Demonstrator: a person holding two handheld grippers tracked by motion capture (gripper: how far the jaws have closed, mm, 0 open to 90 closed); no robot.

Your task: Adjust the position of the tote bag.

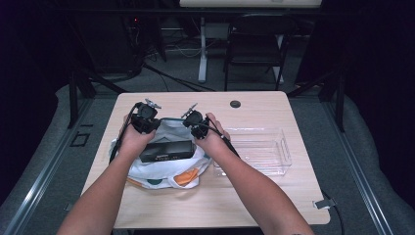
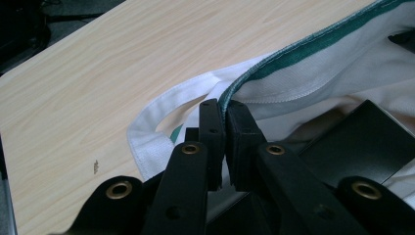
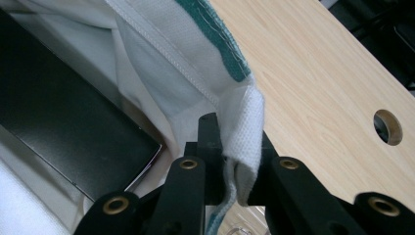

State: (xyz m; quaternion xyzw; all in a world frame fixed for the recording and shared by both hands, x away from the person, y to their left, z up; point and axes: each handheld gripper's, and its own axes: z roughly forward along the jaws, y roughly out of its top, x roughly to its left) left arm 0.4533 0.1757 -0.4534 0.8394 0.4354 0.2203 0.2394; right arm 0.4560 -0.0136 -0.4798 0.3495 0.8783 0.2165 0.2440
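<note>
Forearms (image 1: 254,191) come in from the near edge of the counter (image 1: 293,205) in the high view, each hand carrying a tool. Between them sits a white bag (image 1: 161,169) with a green-trimmed rim, left of the counter's middle and nearer the near edge than the far one. Its mouth faces up and is held wide, and its long axis runs roughly parallel to the near edge. An orange patch and a green spot show on its near side.

The left tool (image 1: 147,120) is clamped on the bag's rim at the far left of the mouth; in the left gripper view (image 2: 224,105) the two pads press together on the green-edged hem, with a white handle loop (image 2: 151,122) lying on the counter just beside them. The right tool (image 1: 195,122) is clamped on the rim at the far right of the mouth; in the right gripper view (image 3: 230,127) a fold of white cloth is pinched between the pads.

Inside the bag lies a black box (image 1: 166,151), flat, its long axis along the bag's.

A clear tray (image 1: 281,161) lies just right of the bag, towards the right edge. A round hole (image 1: 235,104) sits near the far edge.
</note>
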